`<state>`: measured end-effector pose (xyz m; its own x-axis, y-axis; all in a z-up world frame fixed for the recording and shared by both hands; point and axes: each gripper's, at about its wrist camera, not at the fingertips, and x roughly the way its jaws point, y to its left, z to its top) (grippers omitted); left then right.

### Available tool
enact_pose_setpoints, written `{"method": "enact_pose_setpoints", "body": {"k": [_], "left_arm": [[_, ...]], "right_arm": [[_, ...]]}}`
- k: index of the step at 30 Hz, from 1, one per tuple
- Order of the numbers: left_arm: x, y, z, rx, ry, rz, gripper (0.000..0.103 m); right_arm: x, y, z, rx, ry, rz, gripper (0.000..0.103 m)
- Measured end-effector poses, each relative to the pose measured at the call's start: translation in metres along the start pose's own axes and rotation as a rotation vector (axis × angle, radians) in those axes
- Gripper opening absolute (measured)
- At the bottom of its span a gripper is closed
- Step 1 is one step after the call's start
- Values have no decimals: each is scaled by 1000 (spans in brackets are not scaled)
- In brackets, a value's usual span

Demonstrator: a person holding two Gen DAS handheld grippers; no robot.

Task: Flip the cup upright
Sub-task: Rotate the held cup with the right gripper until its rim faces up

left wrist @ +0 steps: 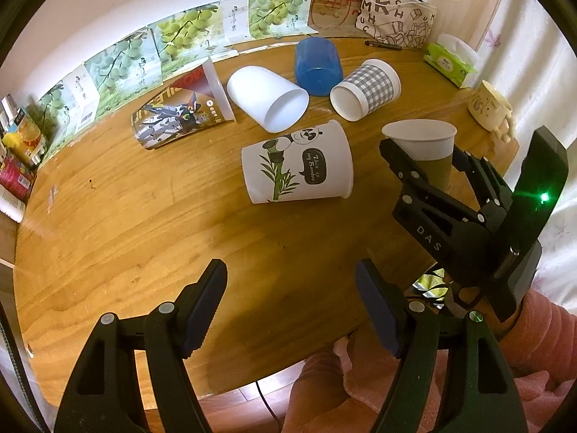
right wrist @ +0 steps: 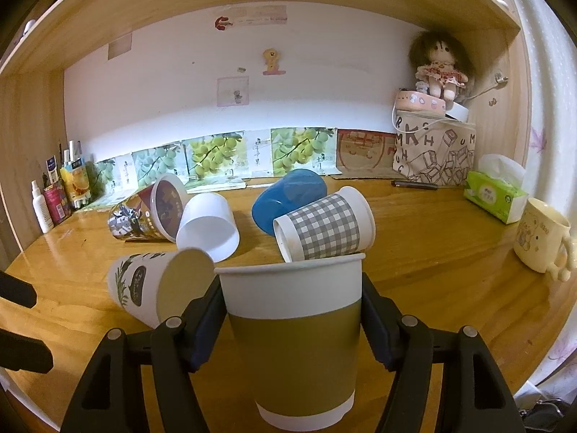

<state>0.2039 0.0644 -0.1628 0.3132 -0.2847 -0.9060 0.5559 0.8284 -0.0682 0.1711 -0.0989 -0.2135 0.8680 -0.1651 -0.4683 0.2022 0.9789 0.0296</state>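
Left wrist view showed bare wooden desk point(left wrist: 144, 245) stretching toward 9 o'clock, its near edge curving under the left gripper point(left wrist: 290, 303), whose jaws stood wide apart, holding nothing. At 2 o'clock the right gripper point(left wrist: 423, 157) clamped the olive-banded paper cup point(left wrist: 429, 151), upright, mouth up, white rim and base. Just at its 9 o'clock lay the panda cup point(left wrist: 299, 166) on its side, other tipped cups beyond

Tissue box point(right wrist: 492, 196) beside cream mug point(right wrist: 541, 240).
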Motion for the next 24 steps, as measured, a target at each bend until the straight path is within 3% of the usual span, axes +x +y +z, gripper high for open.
{"method": "enact_pose_setpoints", "body": {"k": [16,24], "left_arm": [[-4,2,-11,-30,-6,-17,77],[-6,5,-14,-40,-14,-17,77]], "right_arm": [[-8,2,0,-1,16,-1,70],[-11,4,3,0,-2,-9,75]]}}
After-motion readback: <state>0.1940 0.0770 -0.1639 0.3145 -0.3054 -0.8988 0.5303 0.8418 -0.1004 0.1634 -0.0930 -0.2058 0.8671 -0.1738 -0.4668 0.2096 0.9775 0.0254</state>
